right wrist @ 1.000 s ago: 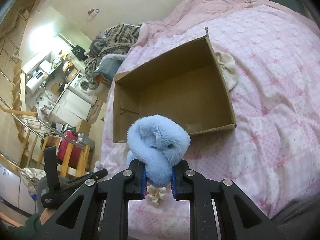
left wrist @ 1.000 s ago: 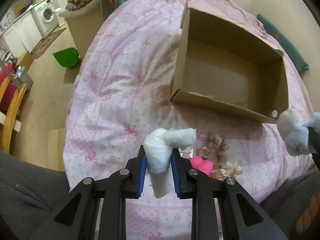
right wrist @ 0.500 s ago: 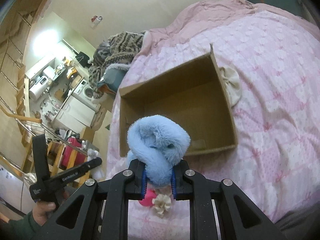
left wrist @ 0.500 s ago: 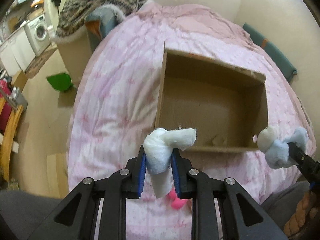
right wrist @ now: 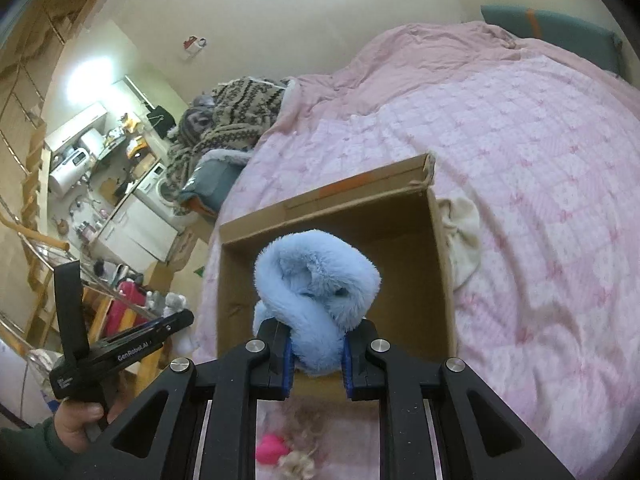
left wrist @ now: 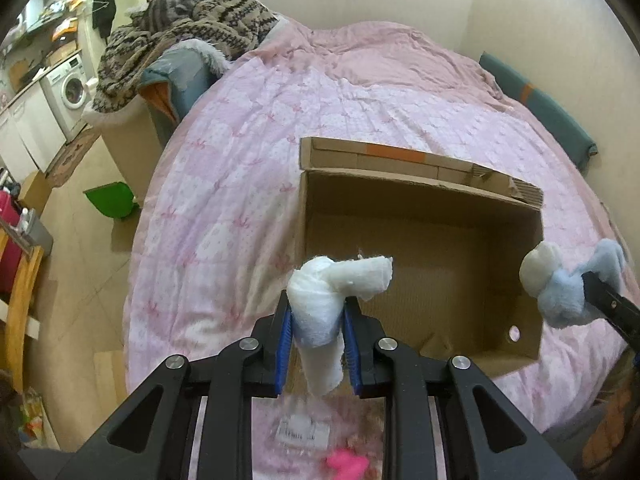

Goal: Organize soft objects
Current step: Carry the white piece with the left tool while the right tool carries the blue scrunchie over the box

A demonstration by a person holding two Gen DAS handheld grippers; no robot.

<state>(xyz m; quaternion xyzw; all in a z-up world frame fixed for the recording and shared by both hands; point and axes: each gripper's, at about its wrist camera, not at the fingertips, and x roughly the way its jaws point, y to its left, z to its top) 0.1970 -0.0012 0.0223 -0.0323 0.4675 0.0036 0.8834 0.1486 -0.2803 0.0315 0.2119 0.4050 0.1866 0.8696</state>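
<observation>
My left gripper (left wrist: 317,328) is shut on a white fluffy scrunchie (left wrist: 334,284) and hangs over the near left edge of an open cardboard box (left wrist: 420,236) on the pink bed. My right gripper (right wrist: 316,350) is shut on a light blue furry scrunchie (right wrist: 316,280), held over the near wall of the same box (right wrist: 436,264). In the left wrist view the blue scrunchie (left wrist: 560,286) and the right gripper's black tip show at the box's right edge. A pink soft item (right wrist: 272,448) and a beige scrunchie (right wrist: 298,462) lie on the quilt below the grippers.
A cream cloth (right wrist: 460,236) lies against the box's right outer wall. The pink quilt (left wrist: 248,184) covers the bed, with a patterned blanket pile (left wrist: 188,28) at its far left. A hand (right wrist: 80,424) holds the left gripper's handle. A green bin (left wrist: 112,200) stands on the floor.
Both grippers have risen and moved forward toward the box, each still holding its scrunchie. The box now sits right under them, and the items on the quilt have slipped to the bottom edge.
</observation>
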